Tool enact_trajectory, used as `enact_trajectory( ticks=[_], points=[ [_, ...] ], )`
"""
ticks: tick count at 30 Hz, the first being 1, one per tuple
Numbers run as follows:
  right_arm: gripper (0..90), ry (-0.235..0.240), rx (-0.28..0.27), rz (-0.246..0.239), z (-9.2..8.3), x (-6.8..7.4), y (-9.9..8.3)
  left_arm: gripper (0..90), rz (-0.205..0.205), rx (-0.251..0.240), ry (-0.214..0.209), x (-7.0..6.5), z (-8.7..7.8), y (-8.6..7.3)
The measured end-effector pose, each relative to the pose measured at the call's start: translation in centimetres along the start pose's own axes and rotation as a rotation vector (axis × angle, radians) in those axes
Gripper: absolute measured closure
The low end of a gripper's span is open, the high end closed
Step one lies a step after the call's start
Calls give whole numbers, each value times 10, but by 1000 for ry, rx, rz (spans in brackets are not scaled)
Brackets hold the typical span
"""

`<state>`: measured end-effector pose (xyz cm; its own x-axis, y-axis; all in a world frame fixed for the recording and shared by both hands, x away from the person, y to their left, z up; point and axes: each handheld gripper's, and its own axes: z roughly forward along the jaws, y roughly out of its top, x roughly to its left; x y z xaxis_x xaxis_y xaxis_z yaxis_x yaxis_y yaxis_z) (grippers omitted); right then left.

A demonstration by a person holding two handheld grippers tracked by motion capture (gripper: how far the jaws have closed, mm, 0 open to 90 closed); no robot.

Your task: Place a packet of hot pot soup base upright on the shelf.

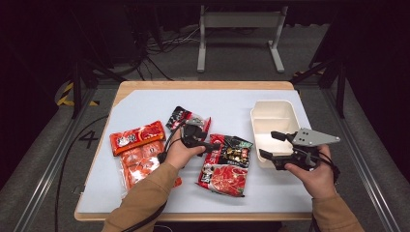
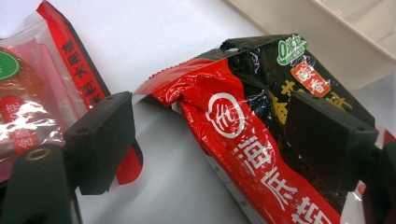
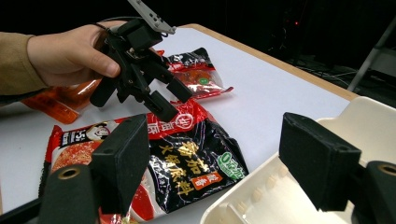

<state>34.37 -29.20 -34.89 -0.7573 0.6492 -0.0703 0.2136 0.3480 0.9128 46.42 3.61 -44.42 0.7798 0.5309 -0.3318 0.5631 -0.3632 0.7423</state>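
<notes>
Here the black-and-red packet (image 2: 252, 126) lies between the left gripper's (image 2: 210, 140) spread fingers (image 2: 100, 140).

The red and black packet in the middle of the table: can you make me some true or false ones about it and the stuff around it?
1. The left gripper has open jaws over the red and black packet. True.
2. The right gripper is squeezing the packet. False: its jaws are open at the cream tray, with nothing pressed between them.
3. The cream tray is full of packets. False: nothing lies in it.
4. The packet lies on the table between the tray and the orange packets. True.
5. Each gripper is held by a hand. True.
</notes>
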Motion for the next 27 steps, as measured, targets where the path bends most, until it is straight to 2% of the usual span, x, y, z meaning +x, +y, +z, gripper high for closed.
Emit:
enact_trajectory(
  ticks=[3, 6, 10, 12, 14, 15, 18, 20, 22, 25, 26, 27],
  points=[
    [253, 3, 3, 5, 1, 1, 0, 202, -1, -12, -28, -1, 0, 1],
    [251, 6, 5, 0, 2, 2, 0, 203, 8, 2, -26, -3, 1, 1],
    [248, 8, 6, 4, 2, 2, 0, 241, -3, 11, -21, -1, 1, 0],
    [248, 10, 6, 5, 2, 2, 0, 279, -18, 25, -26, 1, 1, 0],
    [249, 9, 8, 3, 2, 2, 0, 323, -44, 72, -32, 3, 5, -3],
    [248, 10, 8, 0, 3, 2, -1, 325, -52, 67, -36, 3, 5, -3],
    [248, 8, 12, 0, 3, 2, -1, 331, -36, 82, -21, 2, 5, -2],
    [248, 7, 11, 1, 3, 2, -1, 388, 1, 91, 10, 0, 5, -2],
    [248, 7, 12, 2, 3, 2, -1, 412, 13, 92, 23, 0, 5, -2],
    [248, 9, 14, 1, 4, 3, -1, 474, -5, 90, 24, 0, 4, -3],
    [245, 4, 21, 7, 4, 3, -1, 624, -24, 92, 3, 0, 4, -3],
    [245, 4, 21, 7, 4, 3, -1, 624, -67, 99, -35, 0, 5, -4]
  ],
)
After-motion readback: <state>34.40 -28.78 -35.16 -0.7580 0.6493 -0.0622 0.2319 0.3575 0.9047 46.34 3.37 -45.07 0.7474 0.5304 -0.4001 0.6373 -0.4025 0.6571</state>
